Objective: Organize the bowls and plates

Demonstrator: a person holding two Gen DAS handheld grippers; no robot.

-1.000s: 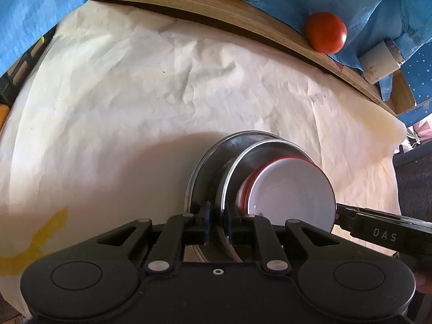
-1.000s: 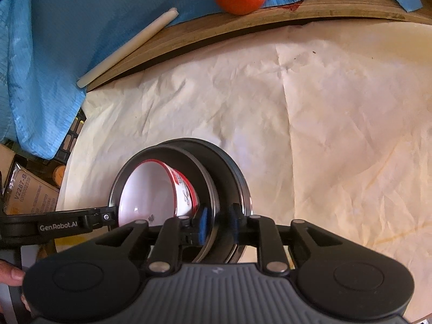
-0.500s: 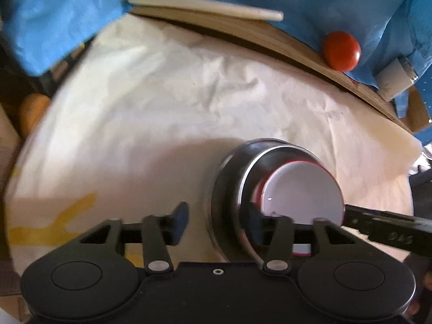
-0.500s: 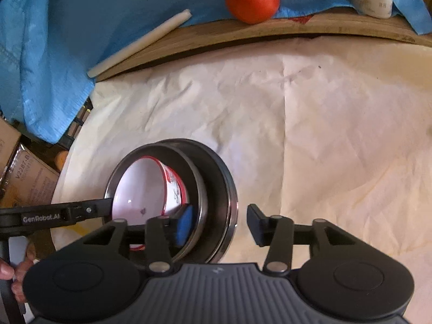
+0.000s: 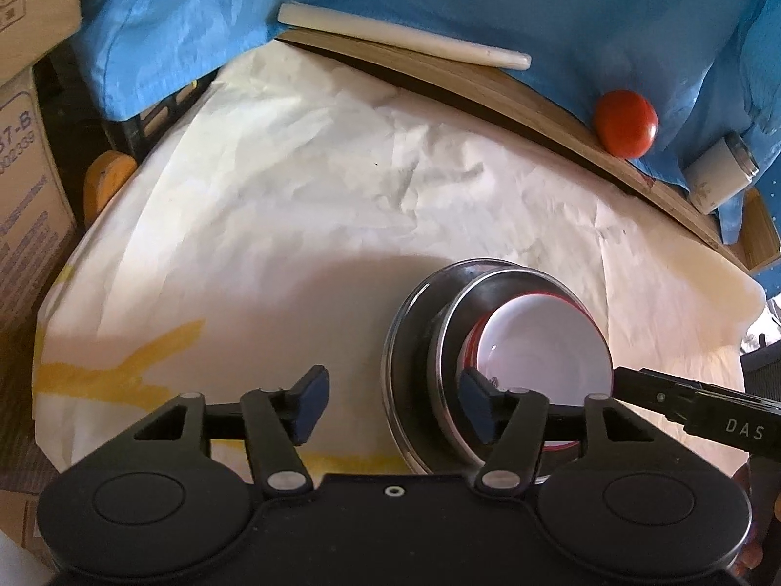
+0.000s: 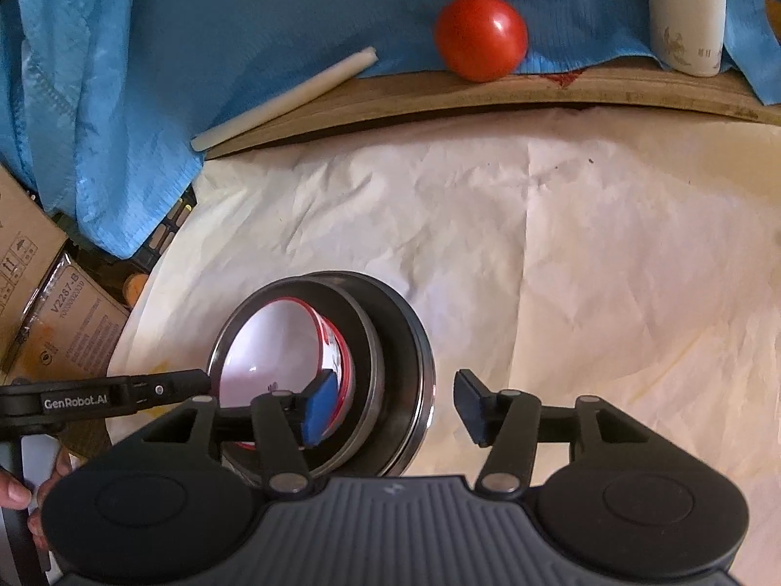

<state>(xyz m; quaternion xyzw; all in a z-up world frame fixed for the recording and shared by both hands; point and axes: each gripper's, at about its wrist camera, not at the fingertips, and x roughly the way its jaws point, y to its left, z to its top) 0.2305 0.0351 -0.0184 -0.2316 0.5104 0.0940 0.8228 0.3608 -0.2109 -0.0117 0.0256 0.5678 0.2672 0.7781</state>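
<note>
Two steel dishes (image 5: pixel 415 342) sit nested on the cream paper (image 5: pixel 293 195), a red-rimmed white bowl (image 5: pixel 542 346) inside them; this stack is the landmark. Only the left wrist view shows the yellow streak (image 5: pixel 122 371) on the paper left of the stack; only the right wrist view shows the person's fingers (image 6: pixel 14 493) and the labelled cardboard box (image 6: pixel 63 312) left of it. A tomato (image 6: pixel 481 36) lies beyond the stack. A second ago both grippers were clamped on the stack's rims; now the left gripper (image 5: pixel 390 405) and right gripper (image 6: pixel 395 408) are opening, each straddling a rim side without pressing it.
</note>
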